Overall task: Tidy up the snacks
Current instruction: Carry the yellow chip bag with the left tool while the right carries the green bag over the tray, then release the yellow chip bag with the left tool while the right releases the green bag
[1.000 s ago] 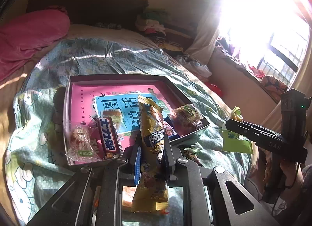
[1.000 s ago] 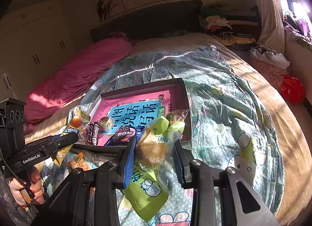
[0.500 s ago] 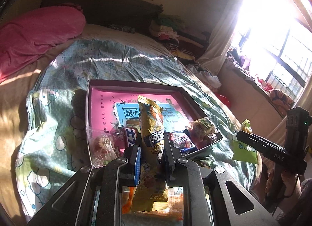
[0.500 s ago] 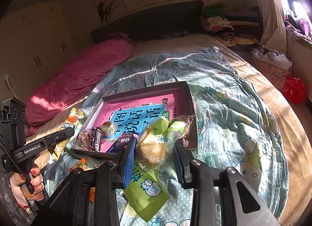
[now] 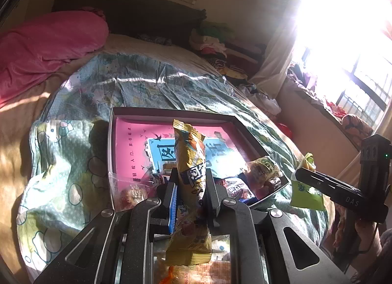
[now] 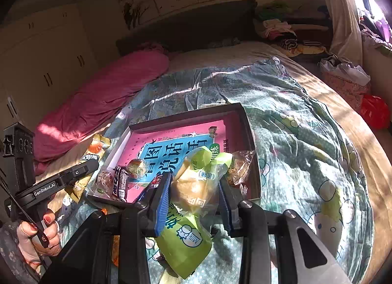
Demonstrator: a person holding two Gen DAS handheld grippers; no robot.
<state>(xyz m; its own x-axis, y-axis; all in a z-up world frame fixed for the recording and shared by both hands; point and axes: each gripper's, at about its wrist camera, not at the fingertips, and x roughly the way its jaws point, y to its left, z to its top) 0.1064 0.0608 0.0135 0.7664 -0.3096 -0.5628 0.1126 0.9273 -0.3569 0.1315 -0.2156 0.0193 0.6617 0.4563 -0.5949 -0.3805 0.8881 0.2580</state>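
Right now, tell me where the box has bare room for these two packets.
The box is bare across its far half, from the blue title panel to the back wall. Its near edge is crowded: the dark bar, small wrapped snacks and the clear-wrapped pastry at the right corner.

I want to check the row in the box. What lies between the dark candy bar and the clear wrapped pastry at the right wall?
In the right wrist view, a small wrapped cake and a dark red packet lie between the dark candy bar and the clear wrapped pastry.
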